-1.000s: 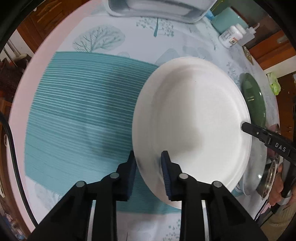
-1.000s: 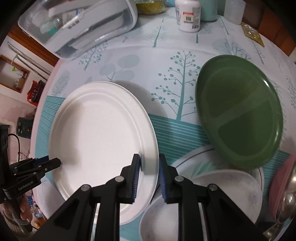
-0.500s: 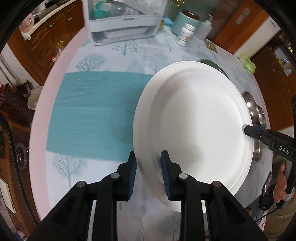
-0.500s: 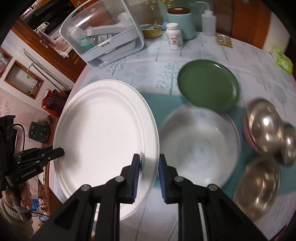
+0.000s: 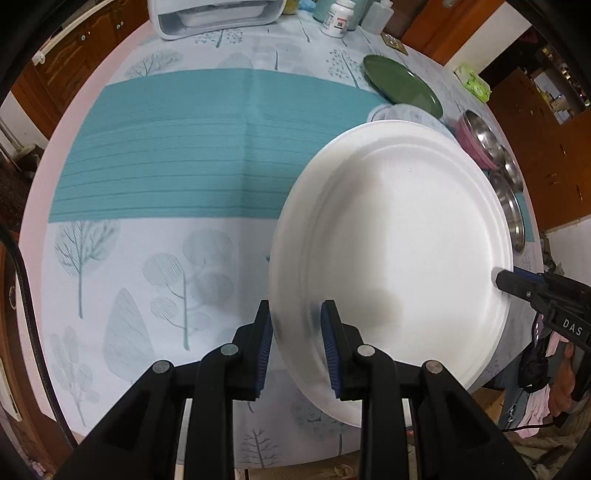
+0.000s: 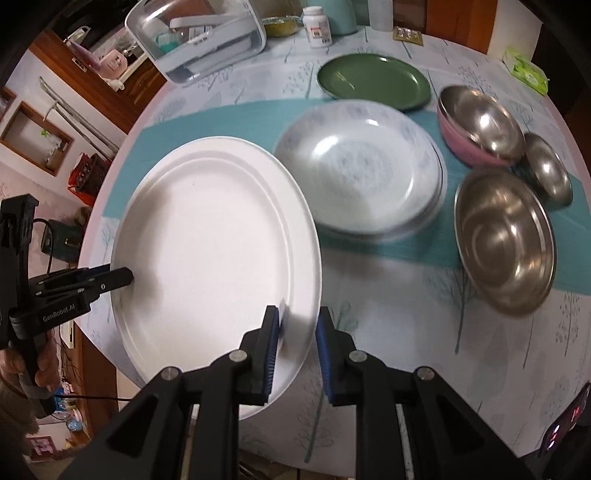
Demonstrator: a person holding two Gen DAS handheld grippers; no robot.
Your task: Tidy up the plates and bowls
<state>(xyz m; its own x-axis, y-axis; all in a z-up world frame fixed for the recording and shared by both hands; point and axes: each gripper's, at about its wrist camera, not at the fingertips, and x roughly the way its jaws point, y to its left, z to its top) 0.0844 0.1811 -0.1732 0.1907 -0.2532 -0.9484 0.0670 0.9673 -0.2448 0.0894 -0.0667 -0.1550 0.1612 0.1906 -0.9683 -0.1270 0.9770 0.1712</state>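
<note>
Both grippers hold one large white oval plate in the air above the table's near edge. My left gripper is shut on its left rim. My right gripper is shut on its right rim, and the plate also shows in the right wrist view. On the table lie a green plate, a stack of pale patterned plates, a steel bowl in a pink bowl, a small steel bowl and a large steel bowl.
A teal placemat crosses the round table with the tree-print cloth. A clear storage box, a pill bottle and a teal canister stand at the far edge. A green packet lies far right.
Both grippers have lifted the white plate off the placemat and pulled it back toward the near edge. The patterned plates and bowls now show beside it.
</note>
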